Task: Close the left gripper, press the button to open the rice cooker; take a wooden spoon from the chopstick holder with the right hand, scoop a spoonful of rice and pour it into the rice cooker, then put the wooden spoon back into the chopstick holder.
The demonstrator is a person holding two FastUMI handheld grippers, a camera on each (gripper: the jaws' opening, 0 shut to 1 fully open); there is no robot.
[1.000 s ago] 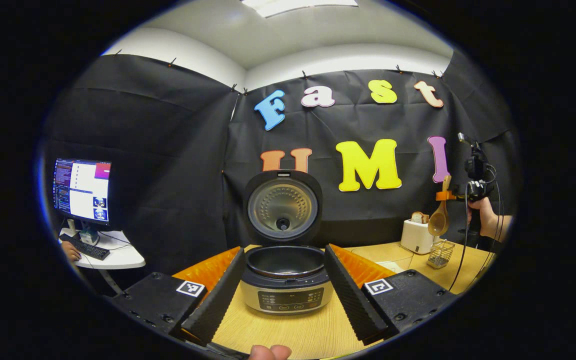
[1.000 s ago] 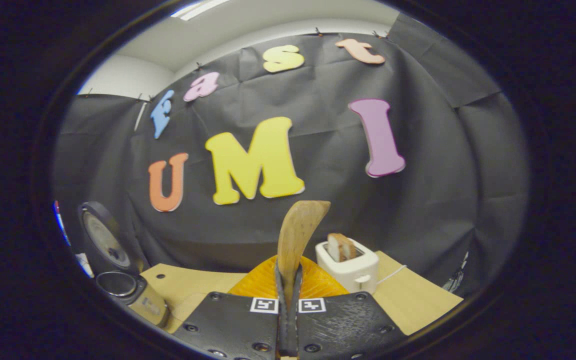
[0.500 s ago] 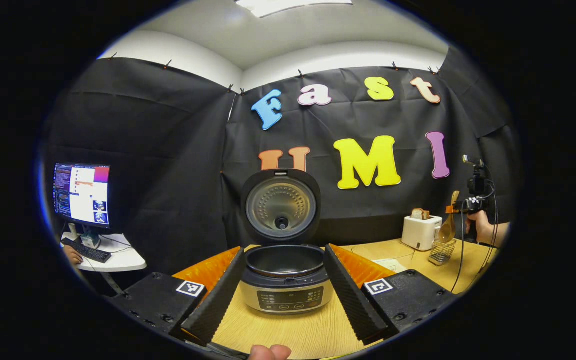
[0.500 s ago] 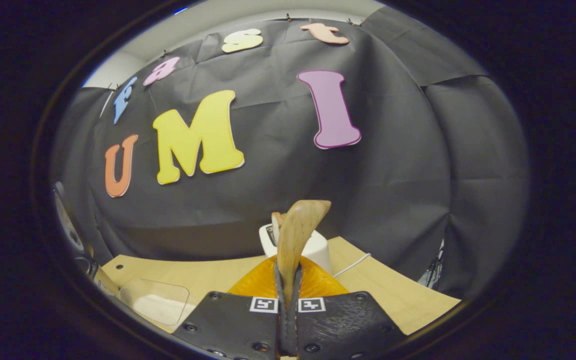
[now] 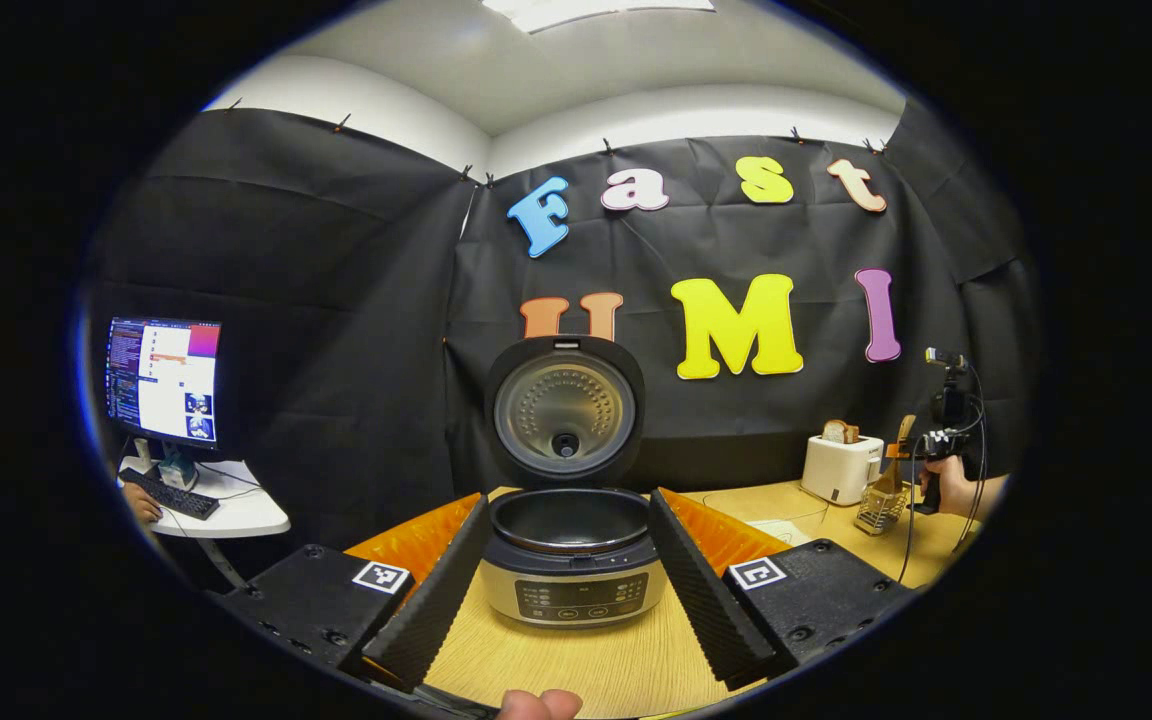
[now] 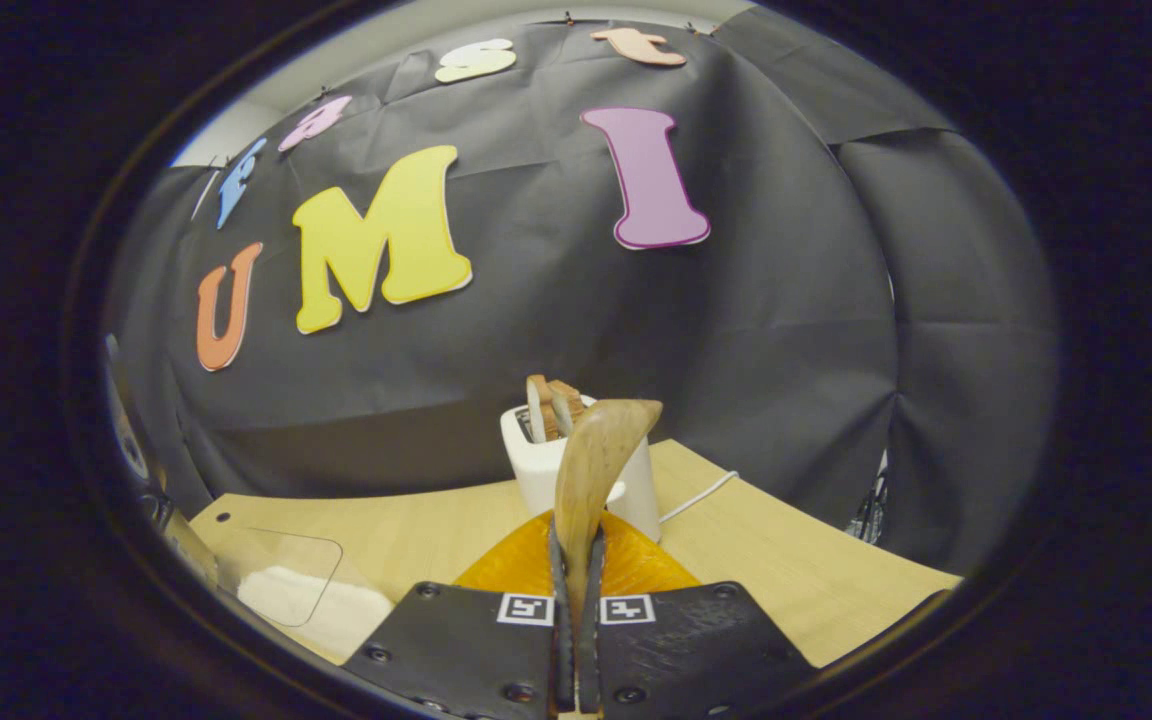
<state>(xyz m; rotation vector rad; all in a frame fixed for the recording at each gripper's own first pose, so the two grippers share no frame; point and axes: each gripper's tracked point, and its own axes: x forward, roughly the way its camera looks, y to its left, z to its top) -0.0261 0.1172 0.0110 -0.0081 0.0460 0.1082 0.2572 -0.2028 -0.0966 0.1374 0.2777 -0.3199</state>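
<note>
While clamped, wooden spoon (image 6: 591, 470) between right gripper (image 6: 576, 640) fingers

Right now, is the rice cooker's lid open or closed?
Open: the lid stands upright behind the rice cooker, showing its dark inner pot.

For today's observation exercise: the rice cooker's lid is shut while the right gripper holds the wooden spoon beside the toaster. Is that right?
Not quite. The rice cooker has its lid standing open, as the left gripper view shows. The rest holds: the right gripper is clamped on the wooden spoon beside the toaster.
</note>
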